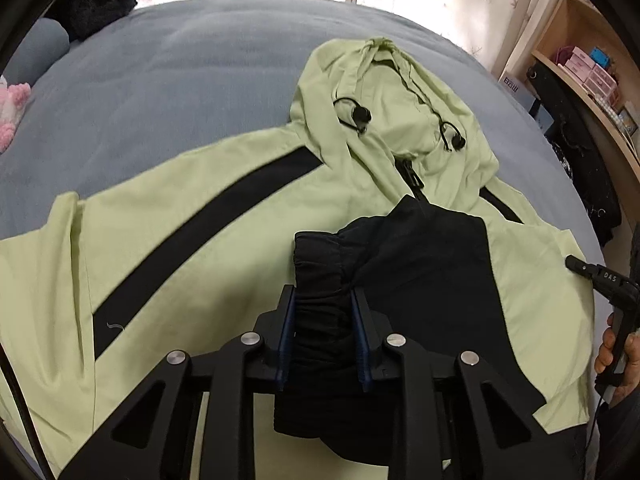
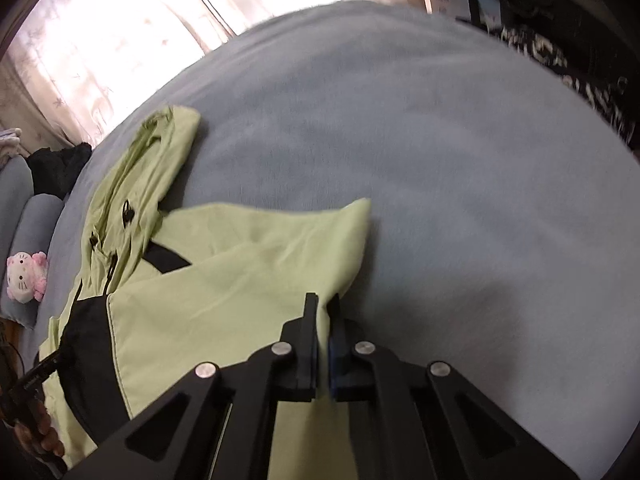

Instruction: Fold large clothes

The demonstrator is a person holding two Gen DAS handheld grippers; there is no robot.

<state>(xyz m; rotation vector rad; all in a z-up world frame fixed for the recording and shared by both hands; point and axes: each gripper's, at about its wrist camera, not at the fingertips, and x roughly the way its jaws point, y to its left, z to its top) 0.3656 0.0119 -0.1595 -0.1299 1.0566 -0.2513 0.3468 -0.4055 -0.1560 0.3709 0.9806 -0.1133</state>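
A light green hooded jacket (image 1: pixel 240 200) with black stripes lies spread on the grey-blue bed (image 1: pixel 180 60), hood (image 1: pixel 384 96) at the far side. My left gripper (image 1: pixel 325 300) is shut on the black elastic sleeve cuff (image 1: pixel 320 264), which is folded over the jacket's chest. My right gripper (image 2: pixel 324 308) is shut on the green edge of the jacket (image 2: pixel 240 264) at its right side, next to bare bed (image 2: pixel 460 180). The right gripper also shows at the right edge of the left wrist view (image 1: pixel 576 266).
A pink and white plush toy (image 2: pixel 26 276) and grey pillows (image 2: pixel 36 216) lie at the bed's left side. A black fuzzy garment (image 1: pixel 96 6) lies at the far left corner. A wooden shelf (image 1: pixel 580 60) with boxes stands at the right. Curtains hang behind the bed.
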